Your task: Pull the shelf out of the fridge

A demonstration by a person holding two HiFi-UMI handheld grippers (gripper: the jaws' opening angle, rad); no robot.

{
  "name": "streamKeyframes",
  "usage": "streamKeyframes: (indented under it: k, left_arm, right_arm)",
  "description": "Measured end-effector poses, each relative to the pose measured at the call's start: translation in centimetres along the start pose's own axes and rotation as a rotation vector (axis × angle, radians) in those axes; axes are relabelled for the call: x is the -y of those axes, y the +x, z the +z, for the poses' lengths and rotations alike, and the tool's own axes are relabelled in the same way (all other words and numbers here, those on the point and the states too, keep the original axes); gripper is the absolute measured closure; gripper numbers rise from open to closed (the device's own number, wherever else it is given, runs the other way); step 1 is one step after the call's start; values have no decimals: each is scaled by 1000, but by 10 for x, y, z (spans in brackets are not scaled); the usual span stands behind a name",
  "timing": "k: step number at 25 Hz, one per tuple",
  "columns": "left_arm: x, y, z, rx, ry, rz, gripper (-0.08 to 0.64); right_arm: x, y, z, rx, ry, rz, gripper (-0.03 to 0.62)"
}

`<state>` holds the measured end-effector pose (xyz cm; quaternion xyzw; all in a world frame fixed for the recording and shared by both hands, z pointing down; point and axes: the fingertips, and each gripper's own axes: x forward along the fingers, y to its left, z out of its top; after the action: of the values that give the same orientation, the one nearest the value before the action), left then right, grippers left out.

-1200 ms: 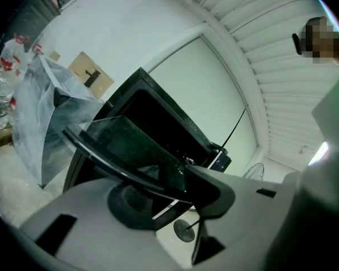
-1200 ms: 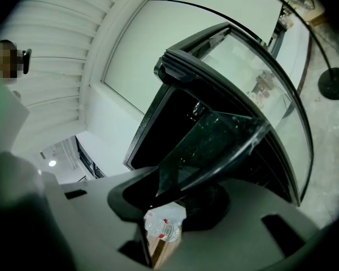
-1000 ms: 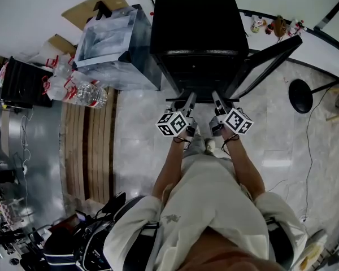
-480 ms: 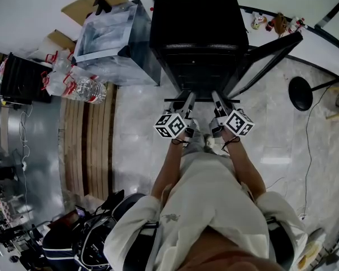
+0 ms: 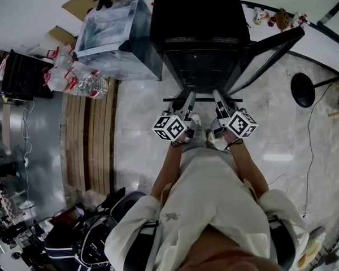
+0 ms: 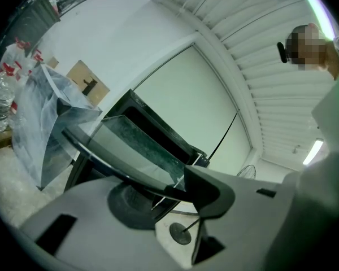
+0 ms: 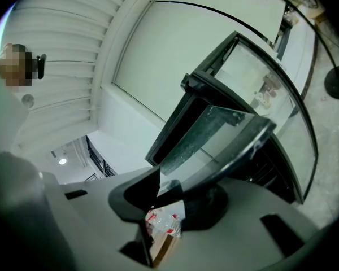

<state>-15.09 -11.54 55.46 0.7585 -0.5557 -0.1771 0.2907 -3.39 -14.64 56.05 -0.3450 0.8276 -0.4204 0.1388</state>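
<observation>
The black fridge (image 5: 198, 33) stands ahead of me with its glass door (image 5: 268, 52) swung open to the right. A glass shelf with a dark front rim (image 5: 203, 99) sticks out of its lower part, level with the floor. My left gripper (image 5: 186, 103) is shut on the left part of that rim, and the right gripper (image 5: 219, 101) is shut on the right part. In the left gripper view the shelf (image 6: 130, 145) runs from the jaws (image 6: 176, 189) back into the fridge. The right gripper view shows the shelf's glass (image 7: 214, 131) pinched at the jaws (image 7: 168, 189).
A clear plastic box (image 5: 116, 38) stands against the fridge's left side, with packed water bottles (image 5: 73, 82) beside it. A wooden slatted strip (image 5: 87, 145) runs along the floor at left. A round black stand base (image 5: 302, 89) and cables lie at right. A backpack (image 5: 96, 239) sits behind me.
Both grippers have drawn back a little towards me with the shelf rim in them, and the shelf stands slightly further out of the fridge.
</observation>
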Motion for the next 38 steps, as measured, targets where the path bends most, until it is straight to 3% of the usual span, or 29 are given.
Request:
streamKeyframes:
  k: [16, 38]
  left_arm:
    - [26, -14, 23, 52, 35, -24, 405]
    - [38, -28, 11, 40, 32, -1, 405]
  right_arm:
    - [-33, -11, 15, 27, -42, 55, 494]
    - [-34, -31, 9, 16, -12, 62, 495]
